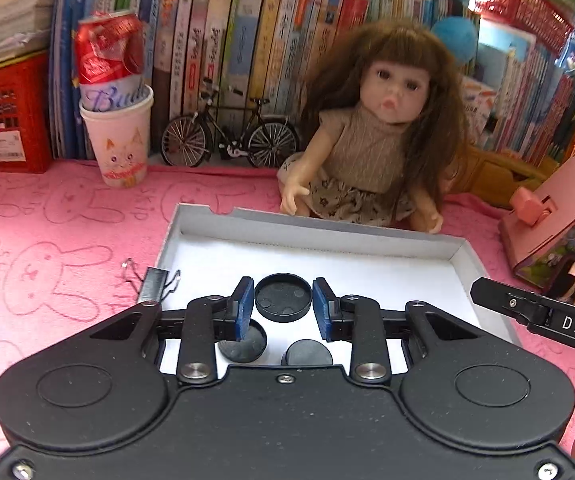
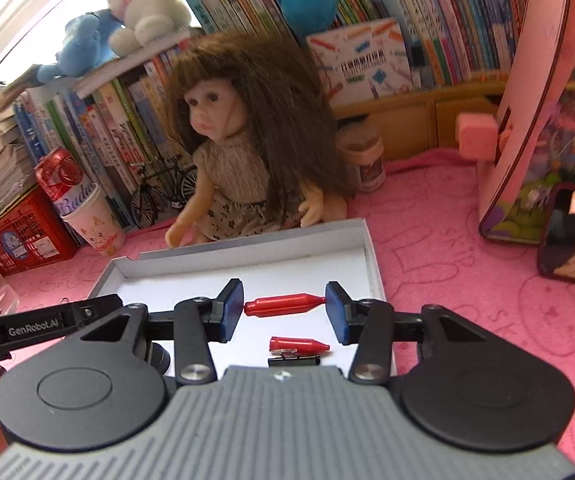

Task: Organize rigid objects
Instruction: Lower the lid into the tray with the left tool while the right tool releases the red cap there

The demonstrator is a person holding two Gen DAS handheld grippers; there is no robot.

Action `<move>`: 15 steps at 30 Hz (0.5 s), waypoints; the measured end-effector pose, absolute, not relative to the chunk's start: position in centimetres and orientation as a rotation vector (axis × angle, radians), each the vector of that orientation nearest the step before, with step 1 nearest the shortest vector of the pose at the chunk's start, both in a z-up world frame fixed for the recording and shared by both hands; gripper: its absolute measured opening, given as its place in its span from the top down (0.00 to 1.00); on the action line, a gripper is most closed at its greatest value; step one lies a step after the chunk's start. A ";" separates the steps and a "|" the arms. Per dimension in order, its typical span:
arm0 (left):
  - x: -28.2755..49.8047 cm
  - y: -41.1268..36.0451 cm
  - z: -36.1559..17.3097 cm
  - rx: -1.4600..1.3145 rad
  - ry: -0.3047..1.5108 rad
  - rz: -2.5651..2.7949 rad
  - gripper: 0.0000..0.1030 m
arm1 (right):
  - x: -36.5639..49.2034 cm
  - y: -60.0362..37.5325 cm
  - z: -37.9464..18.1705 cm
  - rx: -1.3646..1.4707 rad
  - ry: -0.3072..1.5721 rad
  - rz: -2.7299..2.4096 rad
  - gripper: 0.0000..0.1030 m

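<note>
Here, the left hand-held gripper (image 1: pixel 283 306) is hovering over a shallow white cardboard tray (image 1: pixel 191 220) lying on the pink rabbit-printed cloth surface (image 1: pixel 47 240). Its blue-padded fingers are standing slightly apart on either side of a round black plastic cap (image 1: pixel 283 298), and whether the pads are touching it is hard to tell. Two more round black discs (image 1: pixel 245 344) are lying in the tray just below, and a black metal binder clip (image 1: pixel 155 285) is sitting at the tray's left edge.

The right hand-held gripper (image 2: pixel 284 306) is clamping a red bottle-shaped plastic piece (image 2: pixel 283 305) lengthwise between its blue pads (image 2: pixel 233 306). A second red bottle-shaped piece (image 2: pixel 299 345) is lying in the tray below it, beside another black clip (image 2: pixel 293 361).

A long-haired brown doll (image 1: pixel 379 136) is sitting just behind the tray.
</note>
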State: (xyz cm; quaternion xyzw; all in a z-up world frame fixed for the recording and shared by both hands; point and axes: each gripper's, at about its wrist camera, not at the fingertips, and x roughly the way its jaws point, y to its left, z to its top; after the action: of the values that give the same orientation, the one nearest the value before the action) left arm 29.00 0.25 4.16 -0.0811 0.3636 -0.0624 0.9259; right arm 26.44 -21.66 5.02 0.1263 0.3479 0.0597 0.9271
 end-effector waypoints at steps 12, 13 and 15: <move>31.4 -0.3 1.5 -0.106 0.779 -0.097 0.71 | 28.8 -20.6 2.3 0.222 0.758 0.112 0.51; 31.5 -0.3 1.3 -0.102 0.784 -0.092 0.71 | 28.9 -20.6 2.1 0.222 0.759 0.111 0.51; 31.6 -0.3 1.0 -0.101 0.795 -0.088 0.71 | 28.9 -20.5 1.9 0.213 0.763 0.110 0.51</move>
State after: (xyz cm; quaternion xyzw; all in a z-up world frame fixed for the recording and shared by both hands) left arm 31.61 -0.31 0.95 -0.0490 0.3868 -0.0429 0.9198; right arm 28.92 -20.47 1.85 0.1037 0.3714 0.0535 0.9211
